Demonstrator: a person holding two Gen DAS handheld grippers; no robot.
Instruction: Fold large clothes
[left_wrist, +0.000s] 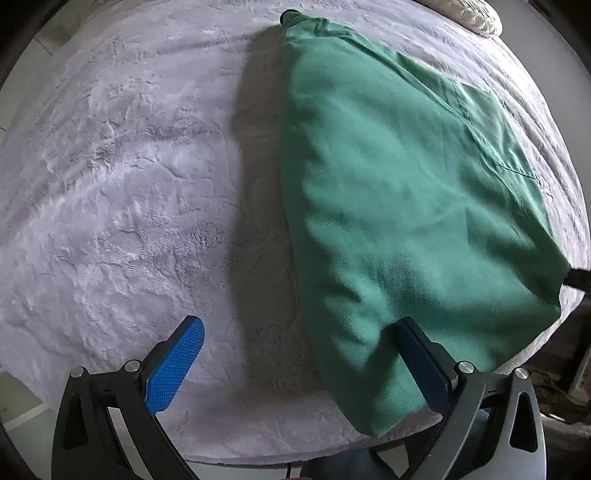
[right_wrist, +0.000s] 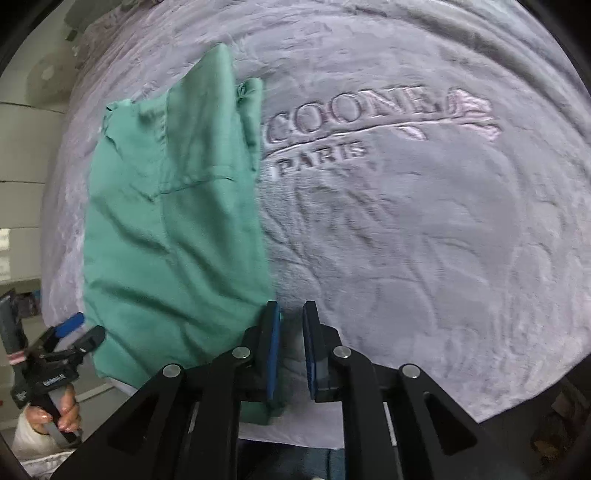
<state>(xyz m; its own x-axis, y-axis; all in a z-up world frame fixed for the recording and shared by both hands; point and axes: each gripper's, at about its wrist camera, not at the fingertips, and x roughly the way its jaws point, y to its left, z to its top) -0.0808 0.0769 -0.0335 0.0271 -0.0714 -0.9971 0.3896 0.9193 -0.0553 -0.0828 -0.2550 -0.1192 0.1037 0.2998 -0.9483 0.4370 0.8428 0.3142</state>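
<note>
A green garment lies folded lengthwise on a fluffy pale lilac blanket, its narrow end toward the far side of the bed. My left gripper points down over the garment's near left edge and is wide open. Its blue pad is over bare blanket and its other finger rests over the cloth. In the right wrist view the same garment sits left of my right gripper. The jaws there stand a narrow gap apart with only blanket showing between them, and the cloth's edge touches the left finger's outer side. A hand holds the left gripper at the garment's near left corner.
The blanket carries raised lettering right of the garment. A cream pillow lies at the far right corner. The bed's near edge runs just below both grippers. White shelving stands beyond the bed's left side.
</note>
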